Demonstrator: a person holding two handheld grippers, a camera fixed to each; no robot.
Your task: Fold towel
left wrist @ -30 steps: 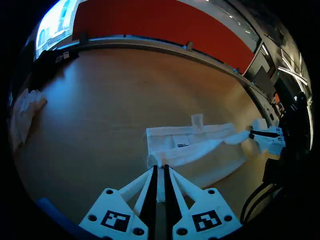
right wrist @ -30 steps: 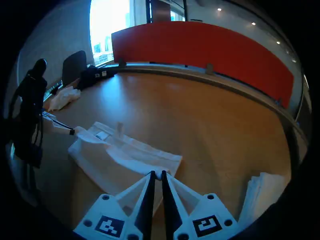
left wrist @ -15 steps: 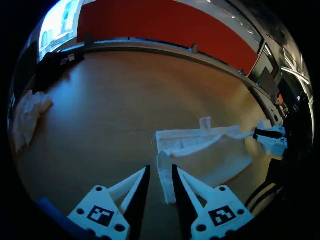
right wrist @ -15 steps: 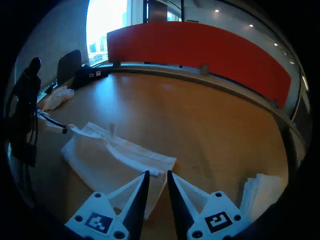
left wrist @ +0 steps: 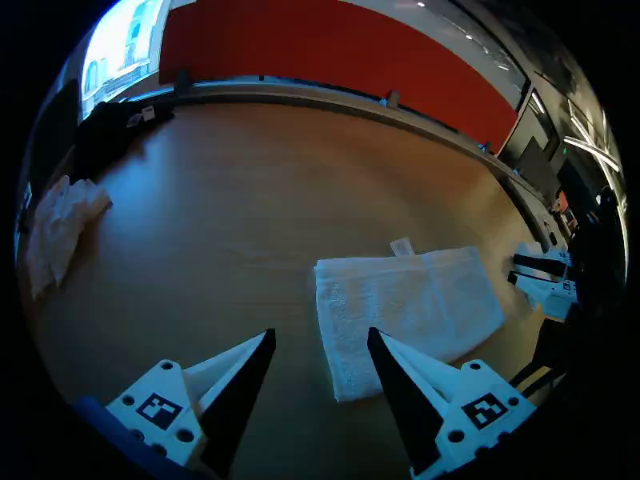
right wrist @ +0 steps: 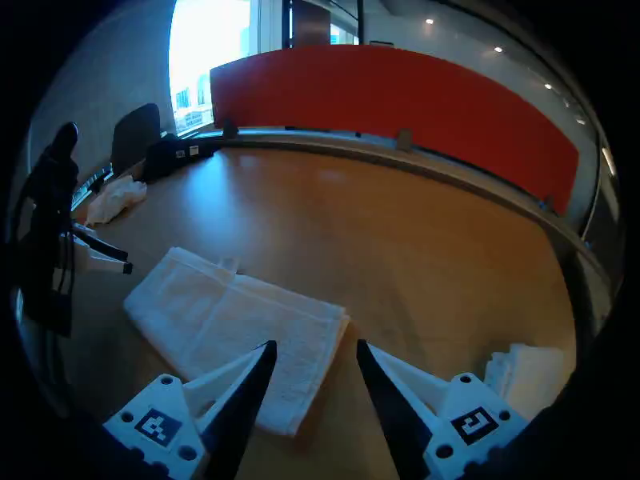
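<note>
A white towel (left wrist: 408, 308) lies folded flat on the wooden table (left wrist: 264, 184), a small label sticking out at its far edge. My left gripper (left wrist: 320, 342) is open at the towel's near left corner, holding nothing. In the left gripper view the right gripper (left wrist: 520, 268) stands open at the towel's far right end. In the right gripper view the same towel (right wrist: 232, 324) lies ahead and left of my open right gripper (right wrist: 312, 352). The left gripper (right wrist: 120, 262) sits open beyond the towel's left end.
A crumpled white cloth (left wrist: 56, 228) lies at the table's left side, also seen as the cloth (right wrist: 116, 198). A stack of folded white towels (right wrist: 524, 380) sits at the right. A black bag (right wrist: 172, 152) rests at the far left, before a red partition (right wrist: 400, 96).
Both grippers let go of the towel's edge and opened wide. The lifted fold has dropped and the towel now lies flat in a neat rectangle. Both grippers drew back a little.
</note>
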